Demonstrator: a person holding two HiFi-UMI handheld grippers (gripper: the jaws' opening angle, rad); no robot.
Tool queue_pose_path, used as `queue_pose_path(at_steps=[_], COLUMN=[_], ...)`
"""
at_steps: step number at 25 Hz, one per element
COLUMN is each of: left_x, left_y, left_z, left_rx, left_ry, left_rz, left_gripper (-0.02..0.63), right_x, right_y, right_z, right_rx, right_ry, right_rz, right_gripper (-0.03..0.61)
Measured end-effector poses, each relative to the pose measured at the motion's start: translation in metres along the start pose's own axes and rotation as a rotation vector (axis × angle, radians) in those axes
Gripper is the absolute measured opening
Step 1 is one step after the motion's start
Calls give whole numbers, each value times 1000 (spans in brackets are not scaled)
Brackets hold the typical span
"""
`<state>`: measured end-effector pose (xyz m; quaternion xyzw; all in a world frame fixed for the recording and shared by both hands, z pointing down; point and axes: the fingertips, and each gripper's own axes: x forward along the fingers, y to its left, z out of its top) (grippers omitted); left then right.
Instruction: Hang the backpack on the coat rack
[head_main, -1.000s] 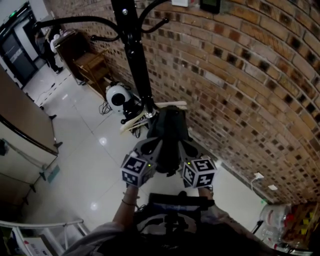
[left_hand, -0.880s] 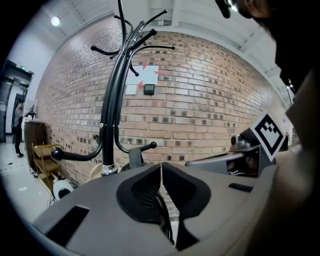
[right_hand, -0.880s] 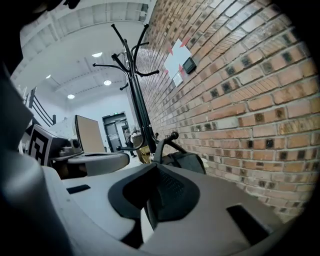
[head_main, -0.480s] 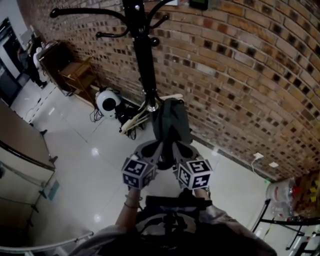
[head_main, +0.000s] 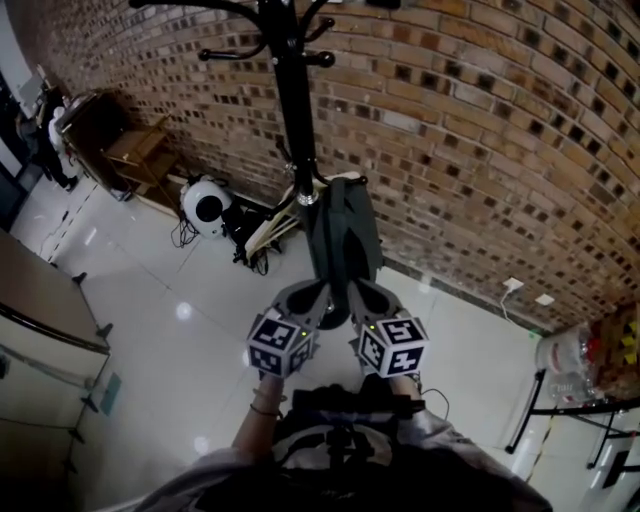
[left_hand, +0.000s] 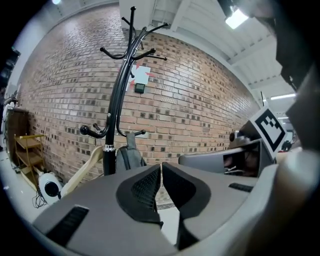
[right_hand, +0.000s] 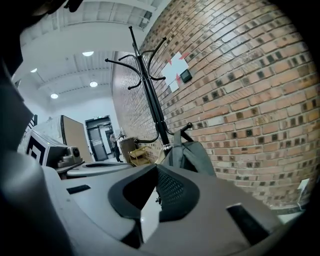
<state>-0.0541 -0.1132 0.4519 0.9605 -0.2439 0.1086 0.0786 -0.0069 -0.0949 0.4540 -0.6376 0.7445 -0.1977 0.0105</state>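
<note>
A grey backpack (head_main: 343, 232) hangs by its top strap from a low hook of the black coat rack (head_main: 295, 110), close against the brick wall. Both grippers sit just short of the pack's lower end, side by side. My left gripper (head_main: 322, 292) is shut with nothing between its pads, and so is my right gripper (head_main: 354, 292). In the left gripper view, beyond the shut left gripper (left_hand: 161, 175), the backpack (left_hand: 129, 156) hangs beside the rack pole (left_hand: 116, 105). In the right gripper view the backpack (right_hand: 194, 155) hangs past the shut right gripper (right_hand: 156, 176), under the rack (right_hand: 151, 97).
A pale wooden hanger piece (head_main: 268, 224) leans at the rack's pole. A white round device (head_main: 206, 203) with cables sits on the glossy floor to the left, a wooden shelf (head_main: 130, 150) stands further left, and a wall socket (head_main: 514, 285) and bags (head_main: 572, 360) are at right.
Both shut grippers have drawn back from the backpack, which stays on the hook. More of the pack and the rack pole now show above them.
</note>
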Motion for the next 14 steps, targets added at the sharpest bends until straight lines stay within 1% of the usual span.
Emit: queue_pose_path(at_steps=[4,7,14], left_x=[-4,-6,-5], left_y=[-8,-11,-22], left_z=[-3,-4,-3], left_rx=[-19,-22,-55], left_ry=[-12,-15,-18], left_rz=[-18,-16,-22], left_gripper=[11,11,11], right_x=[-7,-10,-20], right_y=[4,6,3], right_z=[-3,-2,-5], right_rx=[-5,-18,-26], right_ry=[3,4,16], right_rz=[-5,5,12], right_gripper=[11,11,11])
